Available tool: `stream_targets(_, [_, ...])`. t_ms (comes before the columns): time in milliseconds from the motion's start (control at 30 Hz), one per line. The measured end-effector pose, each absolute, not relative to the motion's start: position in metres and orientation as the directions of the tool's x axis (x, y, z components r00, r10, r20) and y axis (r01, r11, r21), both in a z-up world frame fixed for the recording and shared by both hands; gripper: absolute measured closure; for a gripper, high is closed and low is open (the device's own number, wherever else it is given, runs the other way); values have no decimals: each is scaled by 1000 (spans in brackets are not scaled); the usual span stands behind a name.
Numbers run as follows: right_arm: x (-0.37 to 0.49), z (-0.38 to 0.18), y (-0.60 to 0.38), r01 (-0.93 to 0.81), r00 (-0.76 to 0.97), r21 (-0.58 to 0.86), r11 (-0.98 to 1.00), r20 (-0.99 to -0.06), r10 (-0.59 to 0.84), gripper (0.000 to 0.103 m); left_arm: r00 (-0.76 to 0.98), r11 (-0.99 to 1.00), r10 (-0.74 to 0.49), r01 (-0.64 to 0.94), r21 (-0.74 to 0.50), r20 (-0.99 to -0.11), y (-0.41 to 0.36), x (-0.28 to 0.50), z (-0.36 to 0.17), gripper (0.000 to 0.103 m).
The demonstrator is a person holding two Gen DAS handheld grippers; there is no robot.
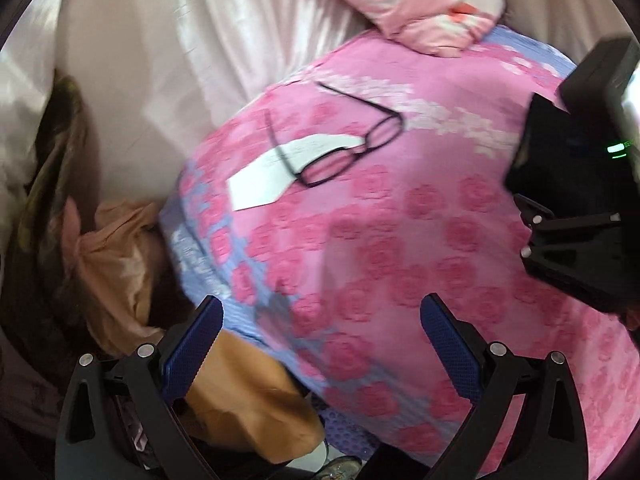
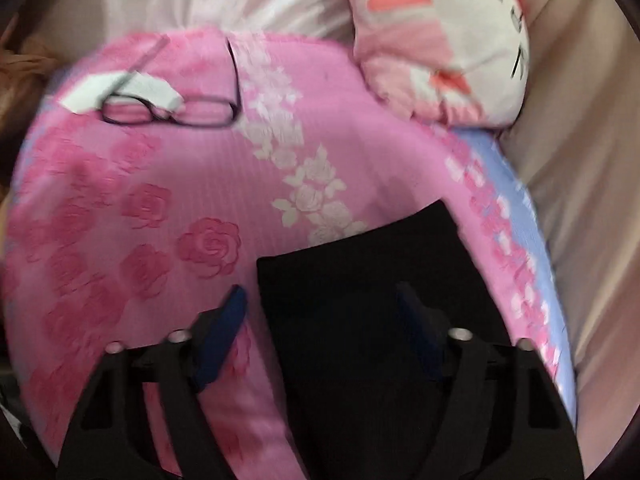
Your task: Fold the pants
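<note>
Two grippers show, each with its blue-padded fingers spread wide and nothing between them. From the right wrist view, the right gripper (image 2: 320, 320) hangs above the black pants (image 2: 360, 280), a dark flat-looking bundle lying on the pink rose-patterned blanket (image 2: 160, 208); the left finger (image 2: 222, 330) sits over pink cloth just beside the garment's left edge, and the right finger (image 2: 416, 328) is over the black fabric itself. Whether either pad touches the cloth cannot be told, since the frame is blurred. The garment's far edge lies just short of a band of white flowers (image 2: 304, 184) running across the blanket.

From the left wrist view, the left gripper (image 1: 320, 344) is over the near-left part of the blanket (image 1: 400, 240), well apart from the pants (image 1: 560, 152), which appear only as a dark patch at the right edge, partly hidden behind the right gripper's black body (image 1: 580, 248). Black-framed glasses (image 1: 340, 148) lie on a white slip of paper (image 1: 272, 172) farther up the blanket, apart from the garment. A pink and white pillow (image 2: 440, 40) rests at the blanket's far corner, against a pale sheet (image 1: 180, 40). Tan cloth (image 1: 248, 392) is bunched below the left gripper's left finger (image 1: 196, 352)
</note>
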State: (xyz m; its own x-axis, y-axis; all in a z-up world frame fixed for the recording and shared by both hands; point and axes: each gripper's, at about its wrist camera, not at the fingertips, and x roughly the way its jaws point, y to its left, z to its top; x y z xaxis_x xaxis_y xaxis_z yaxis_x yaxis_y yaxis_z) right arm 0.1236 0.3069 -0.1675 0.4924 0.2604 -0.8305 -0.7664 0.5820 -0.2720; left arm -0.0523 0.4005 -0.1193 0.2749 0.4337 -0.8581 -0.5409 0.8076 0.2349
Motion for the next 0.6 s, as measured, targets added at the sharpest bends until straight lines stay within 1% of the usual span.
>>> stream_targets(67, [133, -168, 303, -763, 463, -218, 608, -841, 280, 42, 273, 801, 434, -553, 229, -859, 409, -57, -119, 5])
stream_targets(100, [133, -168, 303, -764, 463, -218, 608, -841, 280, 46, 274, 799, 434, -556, 227, -858, 412, -58, -119, 5])
stream_targets(167, [133, -163, 298, -752, 467, -210, 624, -838, 282, 64, 275, 797, 435, -562, 223, -857, 416, -59, -119, 5])
stream_targets(200, [138, -156, 289, -733, 457, -172, 658, -841, 290, 83, 276, 796, 434, -563, 221, -858, 417, -57, -118, 5])
stream_targets(233, [143, -152, 282, -721, 434, -121, 682, -846, 309, 86, 280, 797, 431, -564, 216, -858, 418, -54, -118, 5])
stream_targets(333, [159, -128, 242, -633, 395, 65, 771, -830, 394, 87, 303, 807, 428, -553, 209, -852, 416, -46, -113, 5])
stream_targets(367, [165, -116, 221, -582, 382, 162, 797, -811, 443, 87, 313, 814, 426, -542, 208, -849, 413, -41, -110, 5])
stream_targets(433, [171, -98, 182, -496, 381, 303, 814, -766, 517, 87, 333, 827, 422, -523, 208, -843, 406, -32, -106, 5])
stream_targets(500, [173, -76, 128, -393, 399, 455, 799, -699, 594, 87, 367, 849, 410, -489, 201, -835, 392, -19, -100, 5])
stream_targets(600, [166, -51, 53, -278, 454, 591, 758, -614, 646, 87, 427, 888, 374, -420, 186, -823, 362, 7, -89, 5])
